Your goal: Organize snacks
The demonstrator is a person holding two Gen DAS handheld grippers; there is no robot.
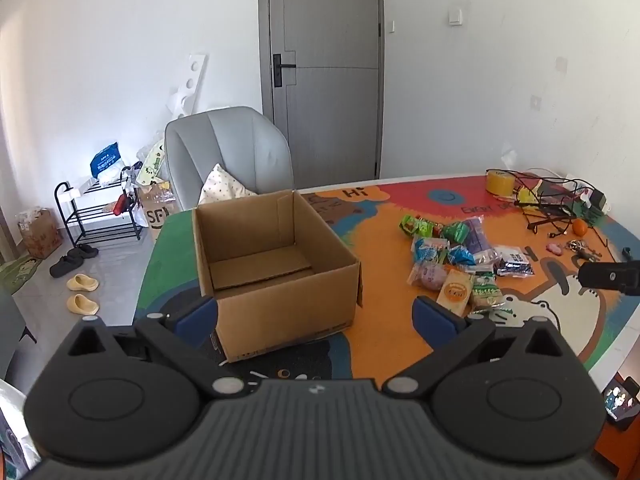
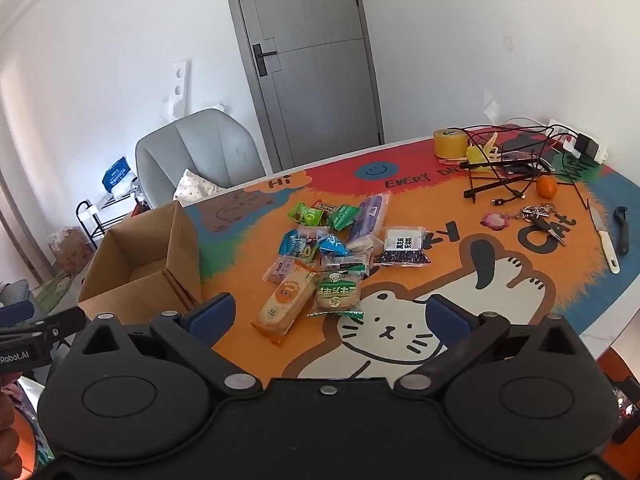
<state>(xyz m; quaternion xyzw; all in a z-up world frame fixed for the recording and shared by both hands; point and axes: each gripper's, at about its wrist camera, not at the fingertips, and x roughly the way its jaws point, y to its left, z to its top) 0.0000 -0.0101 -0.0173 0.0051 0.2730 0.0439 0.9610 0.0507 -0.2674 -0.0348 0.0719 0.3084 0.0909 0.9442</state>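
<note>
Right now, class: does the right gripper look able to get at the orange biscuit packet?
Probably yes. The right gripper is open, and the orange biscuit packet lies uncovered at the pile's near edge, with only bare mat between.

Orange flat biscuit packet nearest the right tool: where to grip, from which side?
Judging from the right wrist view, take the orange flat biscuit packet across its narrow width at mid-length, coming from above. It lies flat on the colourful cartoon table mat, long axis tilted, so the crimped ends are thin. Its right edge meets the green-printed bun packet, so there is little room for a finger there.
</note>
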